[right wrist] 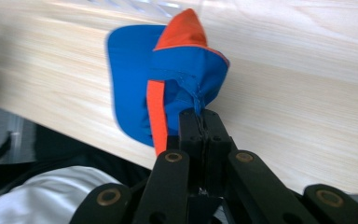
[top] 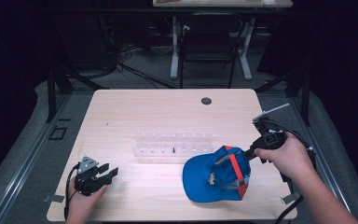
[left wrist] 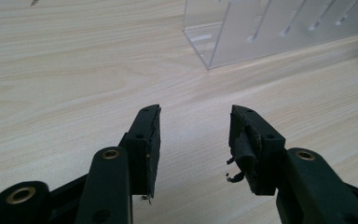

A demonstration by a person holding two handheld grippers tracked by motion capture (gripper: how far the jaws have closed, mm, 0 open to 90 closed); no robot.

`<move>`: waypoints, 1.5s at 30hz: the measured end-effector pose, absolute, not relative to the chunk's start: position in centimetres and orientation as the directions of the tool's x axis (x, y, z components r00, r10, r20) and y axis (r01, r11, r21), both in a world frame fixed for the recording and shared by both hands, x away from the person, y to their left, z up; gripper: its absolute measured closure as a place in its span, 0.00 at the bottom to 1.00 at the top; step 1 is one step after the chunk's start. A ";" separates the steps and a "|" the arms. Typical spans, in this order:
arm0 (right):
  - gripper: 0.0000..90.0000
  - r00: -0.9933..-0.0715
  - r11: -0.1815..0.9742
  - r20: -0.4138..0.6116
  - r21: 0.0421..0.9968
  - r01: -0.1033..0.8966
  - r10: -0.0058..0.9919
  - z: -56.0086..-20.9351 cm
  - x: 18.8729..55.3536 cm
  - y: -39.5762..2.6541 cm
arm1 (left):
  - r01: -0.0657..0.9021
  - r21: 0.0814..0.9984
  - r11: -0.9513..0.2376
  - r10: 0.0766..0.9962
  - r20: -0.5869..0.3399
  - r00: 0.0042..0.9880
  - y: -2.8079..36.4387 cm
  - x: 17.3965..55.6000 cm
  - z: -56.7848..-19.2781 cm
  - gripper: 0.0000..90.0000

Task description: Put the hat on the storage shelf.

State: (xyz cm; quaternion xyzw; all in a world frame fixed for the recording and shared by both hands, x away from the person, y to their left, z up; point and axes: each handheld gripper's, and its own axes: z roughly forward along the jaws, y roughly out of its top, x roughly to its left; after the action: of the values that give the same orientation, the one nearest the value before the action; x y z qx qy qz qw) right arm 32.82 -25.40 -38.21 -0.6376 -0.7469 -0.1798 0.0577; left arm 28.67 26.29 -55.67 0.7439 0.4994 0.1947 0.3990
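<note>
Cap [top: 216, 175], blue with orange strap and orange panel, lies on the near right part of the light wooden table [top: 168, 107], brim toward the left, crown toward the right. Its right edge is lifted slightly where the right gripper [top: 250, 152] has it.

Right gripper: held in the person's right hand [top: 284, 156] at the table's right side, jaws pointing left into the cap. In the right gripper view the two black jaws are pressed together with a fold of blue fabric pinched between them, the orange strap [right wrist: 156, 114] running just beside the pinch. Clenched on the cap's fabric.

Left gripper [top: 108, 171]: near left part of the table, held in the left hand [top: 85, 198], grey three-cornered plate on top. In the left gripper view its jaws stand apart with bare wood between them; nothing held. Pad on the right-hand jaw looks frayed, bits hanging loose.

Clear plastic rack [top: 173, 145] sits mid-table, just far of the cap and well apart from the left gripper. Its corner shows in the left gripper view, beyond the jaws. Small dark round hole [top: 206, 101] in the far part of the tabletop.
</note>
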 end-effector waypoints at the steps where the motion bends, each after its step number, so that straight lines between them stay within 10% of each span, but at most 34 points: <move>1: 0.99 -0.180 0.122 0.316 0.195 0.973 0.932 -38.2 32.8 -25.4 | 0.588 0.788 -0.183 0.898 -0.109 0.425 26.3 28.7 -55.7 0.60; 20: 0.99 -0.141 0.052 0.649 0.154 0.987 0.748 -36.0 32.8 -25.9 | 0.587 0.788 -0.184 0.899 -0.107 0.425 26.2 28.6 -55.6 0.60; 45: 0.99 -0.196 0.062 0.769 0.200 0.978 0.609 -33.9 33.0 -24.0 | 0.584 0.790 -0.186 0.897 -0.105 0.429 26.1 28.6 -55.6 0.60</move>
State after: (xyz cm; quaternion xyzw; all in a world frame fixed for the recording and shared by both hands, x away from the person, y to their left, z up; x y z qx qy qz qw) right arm 33.02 -23.98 -33.86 -0.5809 -0.6828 -0.3627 0.2544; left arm 28.59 26.09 -55.64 0.7449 0.4972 0.1959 0.3994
